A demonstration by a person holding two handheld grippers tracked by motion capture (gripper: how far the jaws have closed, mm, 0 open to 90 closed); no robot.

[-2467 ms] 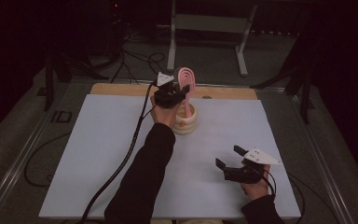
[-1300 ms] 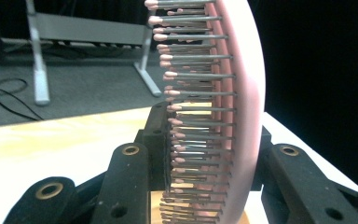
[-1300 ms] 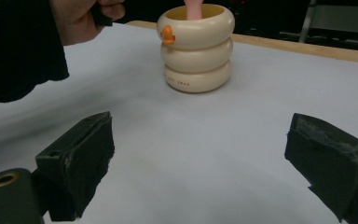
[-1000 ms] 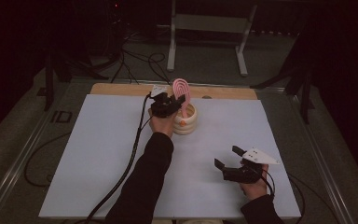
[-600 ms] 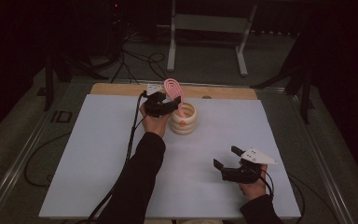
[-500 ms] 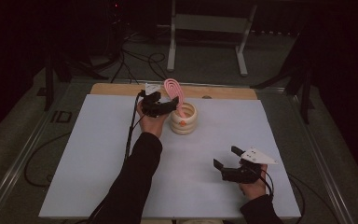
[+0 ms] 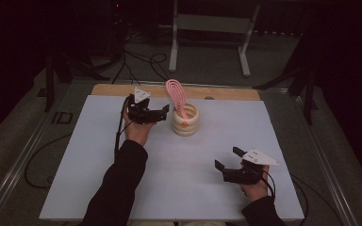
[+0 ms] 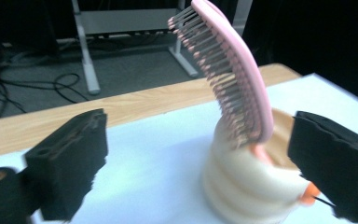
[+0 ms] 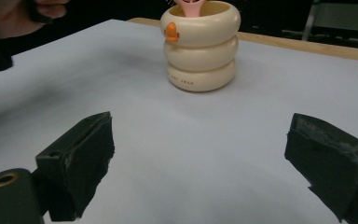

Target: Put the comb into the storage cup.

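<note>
A pink hairbrush stands handle-down in a cream ringed cup with an orange spot, at the table's far middle. The brush leans toward the far left. My left gripper hovers just left of the cup, open and apart from the brush. In the left gripper view the brush and cup lie between the wide jaws, farther off. My right gripper rests open at the front right, holding nothing. In the right gripper view the cup stands well beyond the open gripper.
A white sheet covers the table, with a bare wooden strip along its far edge. Beyond the table stands a grey metal frame, and cables lie on the floor. The left hand shows at the right gripper view's top left.
My left gripper was shut on the brush above the cup; it has let go and drawn back to the left. The brush stays in the cup. The right gripper barely moved.
</note>
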